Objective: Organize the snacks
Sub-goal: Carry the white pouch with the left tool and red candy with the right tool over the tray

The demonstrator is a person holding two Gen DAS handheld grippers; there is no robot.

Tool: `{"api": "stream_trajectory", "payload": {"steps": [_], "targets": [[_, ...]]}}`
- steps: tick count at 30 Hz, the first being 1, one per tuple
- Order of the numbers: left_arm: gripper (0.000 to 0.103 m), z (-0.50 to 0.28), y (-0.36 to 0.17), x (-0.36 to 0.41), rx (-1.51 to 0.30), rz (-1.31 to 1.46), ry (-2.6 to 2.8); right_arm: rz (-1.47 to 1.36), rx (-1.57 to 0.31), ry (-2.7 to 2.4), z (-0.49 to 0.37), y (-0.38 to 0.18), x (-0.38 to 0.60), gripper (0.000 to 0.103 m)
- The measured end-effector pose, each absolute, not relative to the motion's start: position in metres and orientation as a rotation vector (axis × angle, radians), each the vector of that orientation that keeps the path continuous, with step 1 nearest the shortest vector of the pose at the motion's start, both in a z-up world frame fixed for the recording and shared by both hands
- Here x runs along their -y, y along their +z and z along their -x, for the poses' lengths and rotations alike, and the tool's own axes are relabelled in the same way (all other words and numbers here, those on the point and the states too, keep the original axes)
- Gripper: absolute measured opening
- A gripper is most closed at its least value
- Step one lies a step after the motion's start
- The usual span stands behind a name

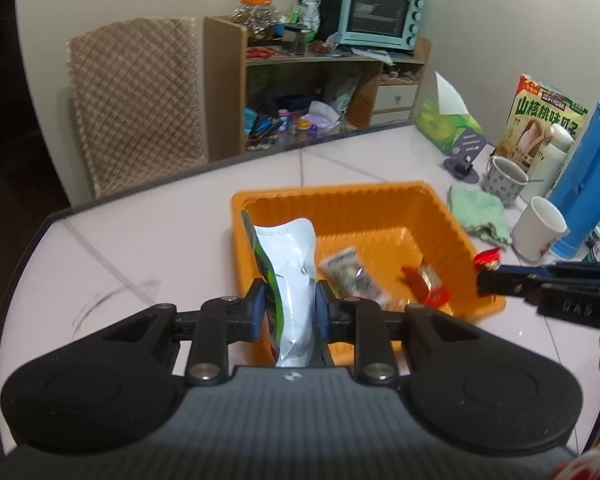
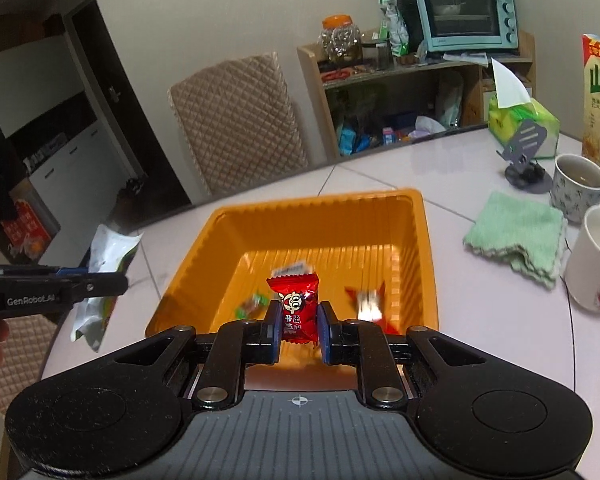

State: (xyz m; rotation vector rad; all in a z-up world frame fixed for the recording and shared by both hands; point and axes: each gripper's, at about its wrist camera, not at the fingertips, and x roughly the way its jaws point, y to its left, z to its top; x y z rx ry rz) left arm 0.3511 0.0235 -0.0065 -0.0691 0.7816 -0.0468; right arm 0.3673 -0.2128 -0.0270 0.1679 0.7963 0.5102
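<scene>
The left gripper (image 1: 289,306) is pinching a white and green snack pouch (image 1: 290,276) between its blue-padded fingers (image 1: 257,307), holding it upright above the near left corner of the orange bin (image 1: 380,208). In the right wrist view the same pouch (image 2: 100,276) is hanging at the left, outside the bin's left wall, with the left gripper (image 2: 116,282) reaching in from the frame edge.

The right gripper (image 2: 298,326) is clamping a small red candy packet (image 2: 296,304) with a cartoon face on it, its fingers (image 2: 273,328) pressing on both sides of the wrapper, over the near edge of the bin (image 2: 416,240). In the left wrist view this gripper (image 1: 485,280) is coming in from the right, the red packet (image 1: 487,258) showing at its tip just above the bin's right rim.

Inside the bin, a pale packet (image 1: 354,276) and a red packet (image 1: 426,284) are lying on the floor, both blurred; the right wrist view is also showing a small green sweet (image 2: 252,304) there.

The bin is sitting on a white table (image 1: 140,240). To its right, a green cloth (image 2: 516,236) is lying beside two mugs (image 2: 576,186), a tissue pack (image 2: 520,120), a phone stand (image 2: 526,160) and a snack box (image 1: 544,120). Beyond the table, a quilted chair (image 1: 136,100) and a wooden shelf (image 1: 224,80) with a teal oven (image 1: 380,12) are standing against the wall.
</scene>
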Motion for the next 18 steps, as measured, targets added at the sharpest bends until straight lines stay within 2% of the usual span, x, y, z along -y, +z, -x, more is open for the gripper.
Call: {"api": "stream_trajectory", "payload": {"steps": [18], "targets": [[0.023, -0.449, -0.053, -0.004, -0.897, -0.016, -0.053, -0.204, -0.820, 0.507, -0.444, -0.054, 0.198, 0.019]]}}
